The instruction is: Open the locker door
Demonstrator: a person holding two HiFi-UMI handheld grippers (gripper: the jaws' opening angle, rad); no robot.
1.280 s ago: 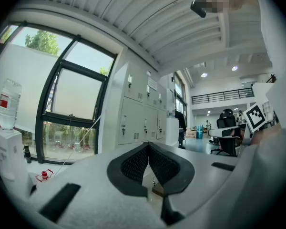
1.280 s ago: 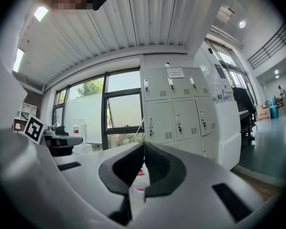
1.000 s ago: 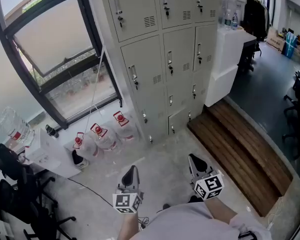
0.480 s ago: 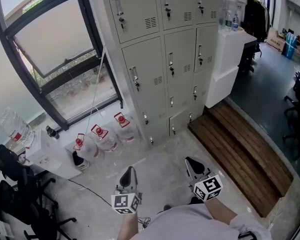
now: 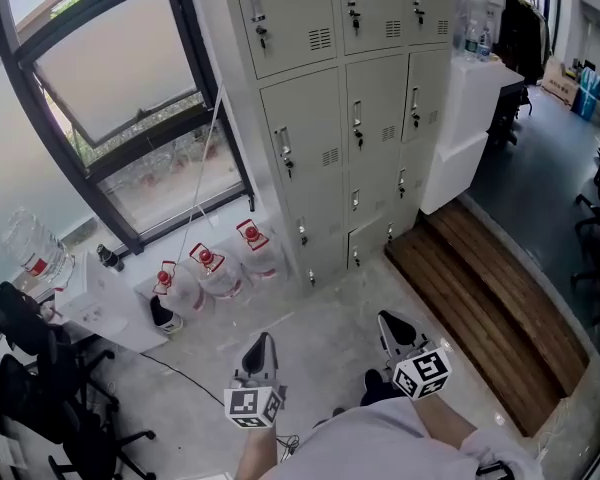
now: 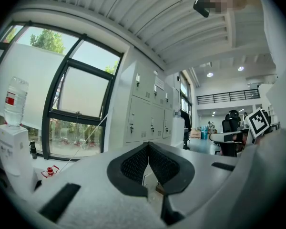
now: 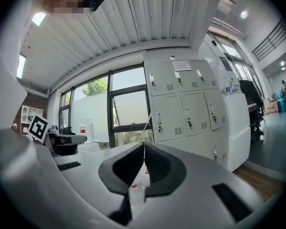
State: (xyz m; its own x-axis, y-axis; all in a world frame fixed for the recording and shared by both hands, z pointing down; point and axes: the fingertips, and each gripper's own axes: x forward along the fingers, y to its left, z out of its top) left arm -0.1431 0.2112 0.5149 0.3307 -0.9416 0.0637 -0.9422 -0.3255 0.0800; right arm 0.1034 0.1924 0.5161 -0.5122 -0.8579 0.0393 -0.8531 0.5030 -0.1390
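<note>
A bank of grey lockers [image 5: 360, 108] stands against the far wall, all doors closed, each with a small handle and vent. It also shows in the left gripper view as lockers [image 6: 148, 113] and in the right gripper view as lockers [image 7: 186, 104]. My left gripper [image 5: 261, 345] hangs low over the concrete floor, jaws shut and empty. My right gripper [image 5: 392, 325] is beside it, a little nearer the lockers, also shut with nothing held. Both are well short of the doors.
Three water jugs with red caps [image 5: 208, 268] lie on the floor by the window [image 5: 110, 88]. A white cabinet [image 5: 465, 128] stands right of the lockers, with a wooden platform [image 5: 470, 298] before it. A water dispenser [image 5: 90, 303] and dark chairs [image 5: 30, 388] are at left.
The view has shifted slightly towards the lockers, which now sit a bit further right and lower in the picture. Both grippers stay shut and keep their places.
</note>
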